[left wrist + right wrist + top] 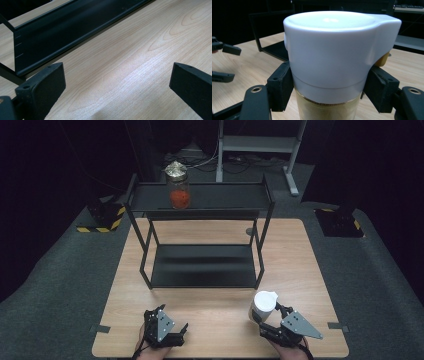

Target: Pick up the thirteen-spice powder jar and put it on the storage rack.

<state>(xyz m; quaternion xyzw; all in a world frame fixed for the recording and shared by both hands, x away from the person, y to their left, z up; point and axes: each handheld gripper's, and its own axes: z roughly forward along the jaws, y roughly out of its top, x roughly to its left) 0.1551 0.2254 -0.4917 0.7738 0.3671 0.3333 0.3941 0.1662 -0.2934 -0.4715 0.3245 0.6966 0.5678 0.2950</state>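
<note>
White-capped jar [262, 307] pinched in right tool [274, 316] – near tabletop [215, 320] front edge | left tool [172, 334] spread, idle | glass jar [178, 187] already on shelf [225, 197] top – second jar likely left to place

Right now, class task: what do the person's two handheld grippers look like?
Both the left gripper and the right gripper are black, each with two blocky, matt jaws and a grey three-cornered plate dotted with small holes on top. The jaw arms carry round metal-ringed holes.
</note>
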